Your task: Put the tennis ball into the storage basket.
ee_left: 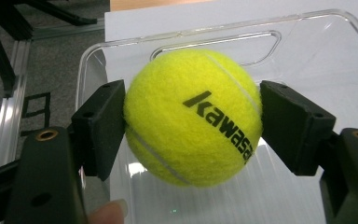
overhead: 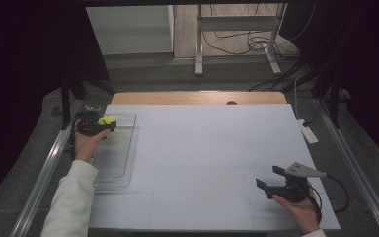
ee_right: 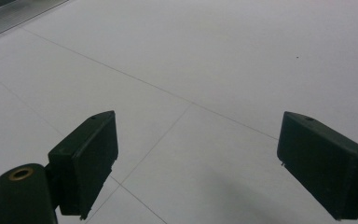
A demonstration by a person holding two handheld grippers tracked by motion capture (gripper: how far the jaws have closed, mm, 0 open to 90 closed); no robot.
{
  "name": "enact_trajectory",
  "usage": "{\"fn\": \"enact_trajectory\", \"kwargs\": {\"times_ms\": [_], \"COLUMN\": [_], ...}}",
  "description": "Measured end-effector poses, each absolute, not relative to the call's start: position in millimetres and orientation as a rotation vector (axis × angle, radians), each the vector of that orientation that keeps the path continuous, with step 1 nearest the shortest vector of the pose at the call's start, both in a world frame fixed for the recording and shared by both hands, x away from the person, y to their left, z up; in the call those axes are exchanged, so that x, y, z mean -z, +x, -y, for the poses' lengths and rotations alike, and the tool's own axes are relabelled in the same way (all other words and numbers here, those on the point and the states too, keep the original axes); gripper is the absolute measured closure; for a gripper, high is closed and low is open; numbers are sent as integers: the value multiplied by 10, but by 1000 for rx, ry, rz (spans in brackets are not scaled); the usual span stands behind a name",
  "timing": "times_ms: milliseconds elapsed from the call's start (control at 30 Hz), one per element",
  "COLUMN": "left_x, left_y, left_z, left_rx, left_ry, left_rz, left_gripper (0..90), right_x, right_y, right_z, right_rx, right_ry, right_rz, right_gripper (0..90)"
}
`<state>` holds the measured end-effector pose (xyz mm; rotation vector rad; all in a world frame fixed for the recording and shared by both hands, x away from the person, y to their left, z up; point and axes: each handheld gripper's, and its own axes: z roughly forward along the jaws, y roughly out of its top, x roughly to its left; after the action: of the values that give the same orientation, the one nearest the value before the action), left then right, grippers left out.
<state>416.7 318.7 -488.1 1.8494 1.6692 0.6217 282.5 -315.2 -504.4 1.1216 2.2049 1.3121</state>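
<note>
A yellow tennis ball [ee_left: 193,116] with black lettering sits clamped between both black pads of my left gripper [ee_left: 191,121]. In the high view that gripper [overhead: 104,123] holds the ball [overhead: 108,120] over the far end of a clear plastic tray [overhead: 121,163] at the table's left side. My right gripper [overhead: 270,178] rests low near the table's front right corner, its jaws wide apart. Between its pads [ee_right: 91,154] there is only bare white table surface [ee_right: 205,70].
The white table top [overhead: 207,148] stretches between the two hands. A white power strip [overhead: 307,131] lies at its right edge. Metal rails [overhead: 44,177] run along both sides, and a desk frame with cables [overhead: 237,44] stands beyond the far edge.
</note>
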Motion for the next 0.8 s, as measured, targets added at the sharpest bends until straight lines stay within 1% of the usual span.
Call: {"fn": "enact_trajectory", "kwargs": {"times_ms": [800], "left_x": [4959], "left_y": [4215], "left_z": [-3190], "left_rx": [-610], "left_ry": [1905], "left_rz": [-1713], "left_gripper": [267], "right_x": [5045], "right_y": [2826], "right_z": [3151], "right_rx": [-1311], "right_ry": [1123], "right_rz": [-2205], "right_gripper": [123]}}
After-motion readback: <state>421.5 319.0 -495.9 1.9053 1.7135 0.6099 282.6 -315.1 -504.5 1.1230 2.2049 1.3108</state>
